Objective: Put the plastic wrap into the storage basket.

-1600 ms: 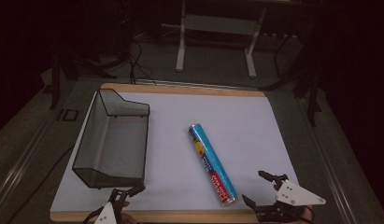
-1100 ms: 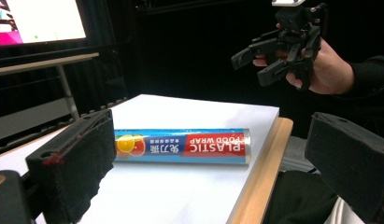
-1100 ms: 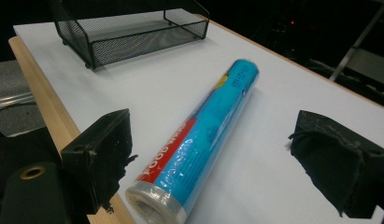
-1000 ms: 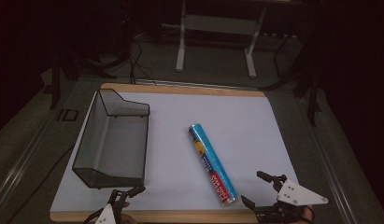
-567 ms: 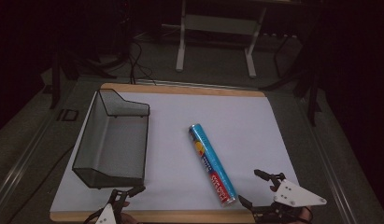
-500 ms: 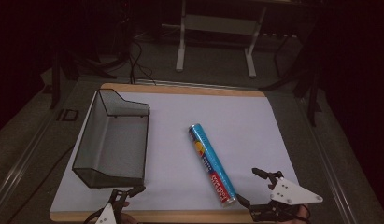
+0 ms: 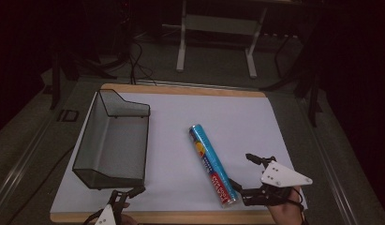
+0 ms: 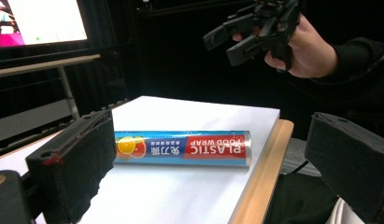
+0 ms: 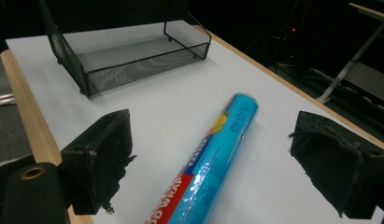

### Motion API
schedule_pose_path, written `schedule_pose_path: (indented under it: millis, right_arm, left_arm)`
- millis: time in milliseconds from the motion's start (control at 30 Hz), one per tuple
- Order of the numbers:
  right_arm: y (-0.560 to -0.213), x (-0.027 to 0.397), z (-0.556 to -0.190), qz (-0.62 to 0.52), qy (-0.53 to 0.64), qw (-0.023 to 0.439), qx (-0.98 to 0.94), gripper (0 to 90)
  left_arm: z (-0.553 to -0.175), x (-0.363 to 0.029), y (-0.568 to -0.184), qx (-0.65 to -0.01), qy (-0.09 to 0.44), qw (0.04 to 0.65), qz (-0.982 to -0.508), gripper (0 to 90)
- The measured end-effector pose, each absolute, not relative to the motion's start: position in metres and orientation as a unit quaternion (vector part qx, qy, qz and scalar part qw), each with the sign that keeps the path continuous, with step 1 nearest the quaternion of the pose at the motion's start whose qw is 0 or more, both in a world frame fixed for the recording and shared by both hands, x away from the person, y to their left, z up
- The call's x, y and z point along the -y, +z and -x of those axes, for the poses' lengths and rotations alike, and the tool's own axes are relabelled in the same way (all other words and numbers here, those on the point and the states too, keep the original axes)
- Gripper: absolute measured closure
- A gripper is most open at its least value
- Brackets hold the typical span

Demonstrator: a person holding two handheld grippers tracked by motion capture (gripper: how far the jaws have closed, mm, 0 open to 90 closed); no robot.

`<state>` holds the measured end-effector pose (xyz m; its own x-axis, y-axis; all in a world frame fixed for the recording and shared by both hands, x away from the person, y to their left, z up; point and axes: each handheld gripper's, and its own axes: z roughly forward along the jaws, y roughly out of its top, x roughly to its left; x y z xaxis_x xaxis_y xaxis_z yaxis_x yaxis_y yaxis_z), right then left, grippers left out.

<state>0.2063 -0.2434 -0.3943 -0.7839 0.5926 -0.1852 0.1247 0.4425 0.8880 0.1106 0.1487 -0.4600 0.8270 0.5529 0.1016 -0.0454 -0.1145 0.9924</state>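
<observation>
Your right claw [image 7: 248,176] sits low at the red end of the roll of plastic wrap [image 7: 213,165], jaws spread wide and empty, and the roll lies flat on the white desk [image 7: 181,126], well to the right of the wire basket [image 7: 113,140] and touching nothing. The likely step is a grasp on that roll, so bring the jaws down to straddle it across its width rather than along it, a little in from the red end so the smooth round film cannot squirt out. Close slowly; a roll like this will likely roll sideways if one jaw touches first. Your left claw [image 7: 124,199], just in front of the basket, also stands apart and empty.
</observation>
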Motion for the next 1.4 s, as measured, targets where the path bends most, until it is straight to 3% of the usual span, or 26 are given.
schedule_pose_path:
  millis: [900,1167,1400]
  right_arm:
    - [-0.402,0.192,-0.273,-0.265,0.446,0.218,-0.826,8.9]
    - [-0.421,0.179,-0.300,-0.337,0.368,0.168,-0.850,9.0]
    - [-0.432,0.172,-0.312,-0.351,0.340,0.152,-0.859,10.0]
  left_arm:
    - [-0.110,-0.149,-0.461,-0.177,0.230,0.641,-0.710,2.9]
    - [-0.110,-0.149,-0.461,-0.176,0.229,0.642,-0.711,2.9]
    - [-0.111,-0.148,-0.461,-0.176,0.226,0.641,-0.712,2.9]
